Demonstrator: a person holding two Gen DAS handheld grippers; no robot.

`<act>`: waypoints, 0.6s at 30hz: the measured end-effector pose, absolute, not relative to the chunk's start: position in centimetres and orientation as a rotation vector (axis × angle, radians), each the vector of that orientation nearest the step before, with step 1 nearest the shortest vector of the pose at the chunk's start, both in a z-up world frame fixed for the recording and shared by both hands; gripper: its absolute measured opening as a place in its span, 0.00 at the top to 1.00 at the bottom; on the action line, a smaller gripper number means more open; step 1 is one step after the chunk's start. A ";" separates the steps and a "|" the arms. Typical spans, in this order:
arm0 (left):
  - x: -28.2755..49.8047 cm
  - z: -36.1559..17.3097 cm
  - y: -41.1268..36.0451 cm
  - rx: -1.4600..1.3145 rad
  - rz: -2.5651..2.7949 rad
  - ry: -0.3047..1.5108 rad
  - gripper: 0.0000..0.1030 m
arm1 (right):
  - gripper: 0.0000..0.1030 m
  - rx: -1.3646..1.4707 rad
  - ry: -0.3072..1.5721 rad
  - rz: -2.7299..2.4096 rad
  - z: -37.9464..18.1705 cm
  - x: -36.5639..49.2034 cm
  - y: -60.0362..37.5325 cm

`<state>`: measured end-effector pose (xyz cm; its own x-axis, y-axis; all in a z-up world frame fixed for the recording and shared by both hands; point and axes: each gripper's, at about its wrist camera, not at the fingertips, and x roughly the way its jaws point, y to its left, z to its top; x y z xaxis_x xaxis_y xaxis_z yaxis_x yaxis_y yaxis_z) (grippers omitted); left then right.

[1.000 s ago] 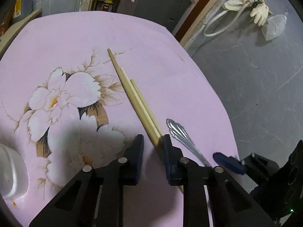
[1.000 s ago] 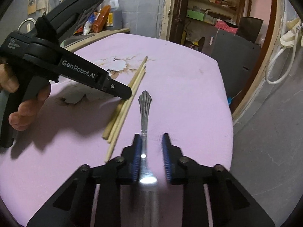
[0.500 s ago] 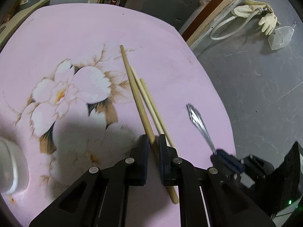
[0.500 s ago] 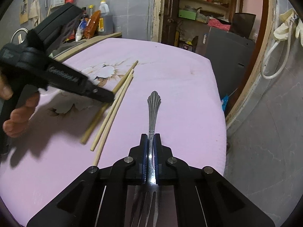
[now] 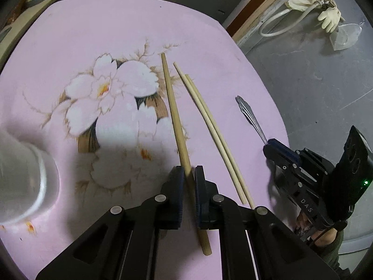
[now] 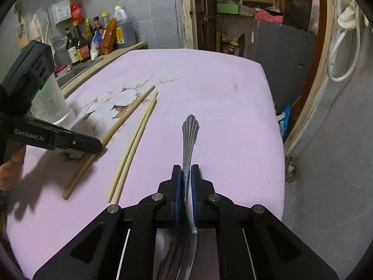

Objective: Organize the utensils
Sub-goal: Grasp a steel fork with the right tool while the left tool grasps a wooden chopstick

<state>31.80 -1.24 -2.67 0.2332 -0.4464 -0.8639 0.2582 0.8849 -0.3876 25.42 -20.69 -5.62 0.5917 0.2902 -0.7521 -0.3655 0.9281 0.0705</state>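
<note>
Both pickups look under way: the left gripper (image 5: pixel 187 171) clamps the darker chopstick (image 5: pixel 172 109) beside the pale pair (image 5: pixel 209 126) on the pink table (image 5: pixel 93 35), the right gripper (image 6: pixel 185 182) pinches the fork (image 6: pixel 190 135), and next comes carrying both left to the white cup (image 5: pixel 21 177).

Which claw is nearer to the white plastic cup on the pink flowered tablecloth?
Left. The left claw, shut on a darker wooden chopstick, is beside the white plastic cup. The right claw, shut on a silver fork, is beyond the two pale chopsticks.
</note>
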 end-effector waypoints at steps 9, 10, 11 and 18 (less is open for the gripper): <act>34.2 -2.5 -2.5 -0.106 -0.451 1.261 0.92 | 0.89 -0.108 0.878 0.382 -6.0 27.9 -19.6; 34.4 -2.5 -2.5 -0.109 -0.446 1.262 0.92 | 0.88 -0.124 0.882 0.384 -6.0 28.1 -19.3; 34.7 -2.5 -2.6 -0.113 -0.441 1.262 0.92 | 0.88 -0.141 0.886 0.385 -6.1 28.3 -19.1; 35.1 -2.3 -3.2 -0.100 -0.412 1.234 0.92 | 0.88 -0.206 0.939 0.426 -6.1 29.6 -18.7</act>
<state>35.06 -3.18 -2.27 0.2676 -0.3579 -0.8946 0.2514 0.9222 -0.2938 29.56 -18.73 -6.12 0.5155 0.2634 -0.8154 -0.4396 0.8981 0.0122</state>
